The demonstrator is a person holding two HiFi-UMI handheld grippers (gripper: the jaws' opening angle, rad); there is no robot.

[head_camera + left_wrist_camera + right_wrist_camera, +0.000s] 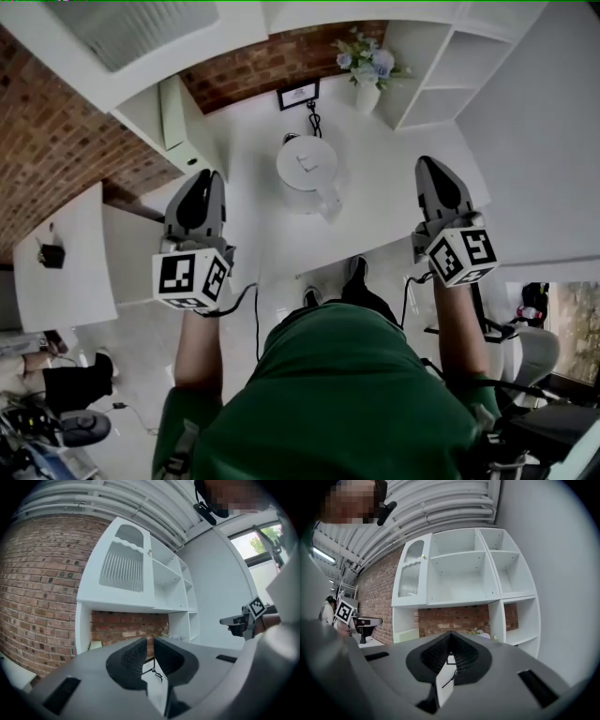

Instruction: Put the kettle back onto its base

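A white kettle [305,172] stands on the white counter [394,202] with its lid on and its handle [329,203] turned toward me. A dark cord [314,117] runs from behind it to the wall. I cannot make out its base under it. My left gripper [210,176] hovers to the kettle's left, jaws shut and empty [149,641]. On the kettle's right, my right gripper [427,162] is held up beside it, its jaws shut on nothing [449,635]. Neither gripper touches the kettle. Both gripper views look over the counter at the shelves, and the kettle is hidden in them.
A vase of flowers [367,67] and a small framed sign [298,94] stand at the back of the counter by the brick wall [272,61]. White open shelving [487,573] rises behind and to the right. A cabinet [178,117] sits at the left.
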